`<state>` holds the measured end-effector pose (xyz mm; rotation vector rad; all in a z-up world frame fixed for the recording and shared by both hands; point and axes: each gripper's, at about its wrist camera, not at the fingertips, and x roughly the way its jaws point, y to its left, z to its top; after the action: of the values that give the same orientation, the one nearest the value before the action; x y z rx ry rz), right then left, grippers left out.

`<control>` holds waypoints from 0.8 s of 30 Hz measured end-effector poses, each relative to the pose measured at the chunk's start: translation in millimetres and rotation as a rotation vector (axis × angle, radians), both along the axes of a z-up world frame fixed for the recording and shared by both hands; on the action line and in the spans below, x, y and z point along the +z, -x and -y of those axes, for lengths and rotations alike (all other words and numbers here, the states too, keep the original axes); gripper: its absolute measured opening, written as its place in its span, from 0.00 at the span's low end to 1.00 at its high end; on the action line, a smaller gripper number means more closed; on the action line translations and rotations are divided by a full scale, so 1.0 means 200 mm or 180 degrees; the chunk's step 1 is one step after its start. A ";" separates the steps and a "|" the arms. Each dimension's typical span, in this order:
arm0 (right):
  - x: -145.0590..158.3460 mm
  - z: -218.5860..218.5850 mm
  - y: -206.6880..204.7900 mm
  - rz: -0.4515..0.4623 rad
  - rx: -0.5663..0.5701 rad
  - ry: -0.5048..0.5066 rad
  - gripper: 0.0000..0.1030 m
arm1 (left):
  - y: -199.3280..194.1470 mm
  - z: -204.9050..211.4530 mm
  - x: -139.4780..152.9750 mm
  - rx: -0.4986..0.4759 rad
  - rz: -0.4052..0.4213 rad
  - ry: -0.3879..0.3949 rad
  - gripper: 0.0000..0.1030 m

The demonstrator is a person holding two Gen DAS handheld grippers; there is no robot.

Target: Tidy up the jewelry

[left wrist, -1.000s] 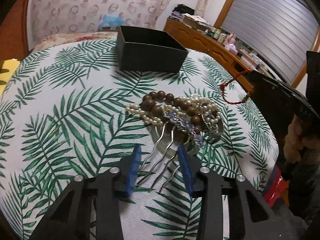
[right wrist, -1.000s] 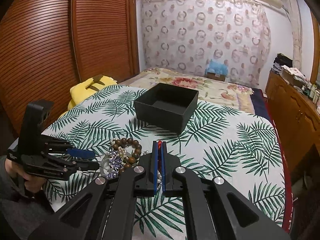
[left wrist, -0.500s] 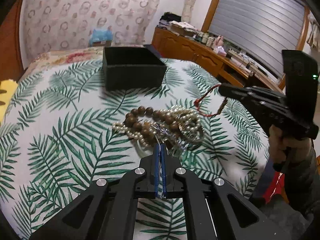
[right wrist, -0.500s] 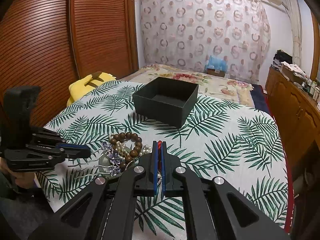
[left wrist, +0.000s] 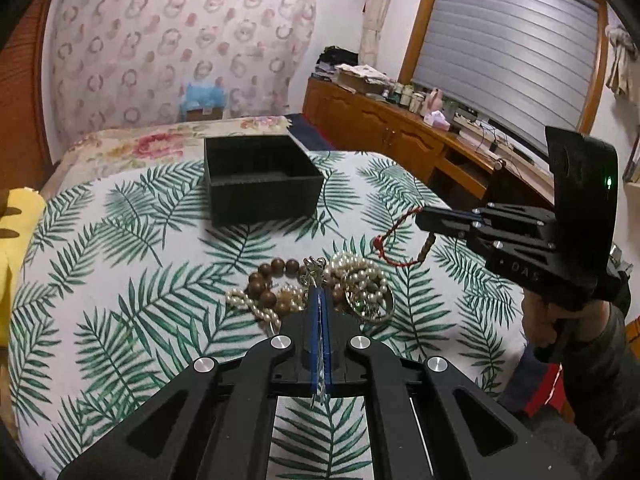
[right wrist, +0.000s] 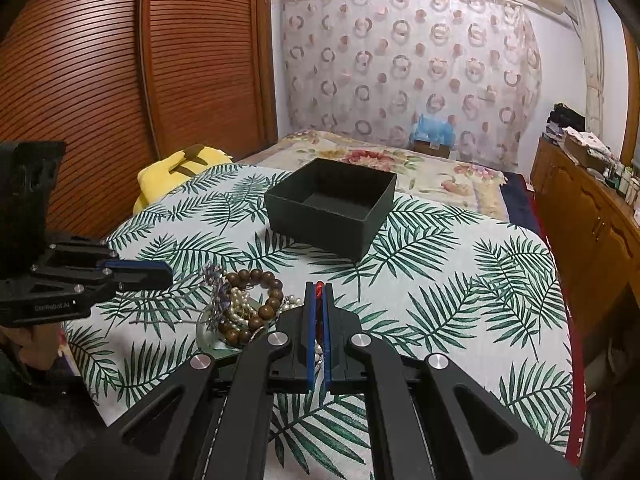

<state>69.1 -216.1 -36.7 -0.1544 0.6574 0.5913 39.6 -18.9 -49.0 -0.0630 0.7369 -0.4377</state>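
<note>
1. The tablecloth (left wrist: 120, 280) was white with green palm leaves.
2. The box (left wrist: 260, 184) was black.
3. The bead bracelet (right wrist: 256, 300) was brown, and the pearls (left wrist: 360, 272) were cream-white.
4. The cord (left wrist: 394, 236) was red.
5. The curtain (right wrist: 400, 60) was pale with pink rings.
6. The gripper fingers (left wrist: 314, 320) were blue.

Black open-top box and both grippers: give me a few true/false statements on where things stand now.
1. The black open-top box already holds jewelry. False: its visible interior is bare.
2. The right gripper is shut on a red braided cord bracelet. True.
3. The left gripper is wide open. False: it is shut on a silver hair comb with purple flowers.
4. Brown wooden beads and white pearl strands lie heaped on the palm-leaf tablecloth. True.
</note>
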 end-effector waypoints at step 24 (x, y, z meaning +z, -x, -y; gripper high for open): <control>0.16 -0.09 -0.40 0.0354 0.0011 -0.0001 0.03 | -0.65 -0.02 0.20 0.0221 0.0292 -0.0367 0.01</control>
<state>149.9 -197.6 -4.8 -0.1868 0.5494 0.5820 169.9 -14.9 -9.4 0.0395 0.6662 -0.3291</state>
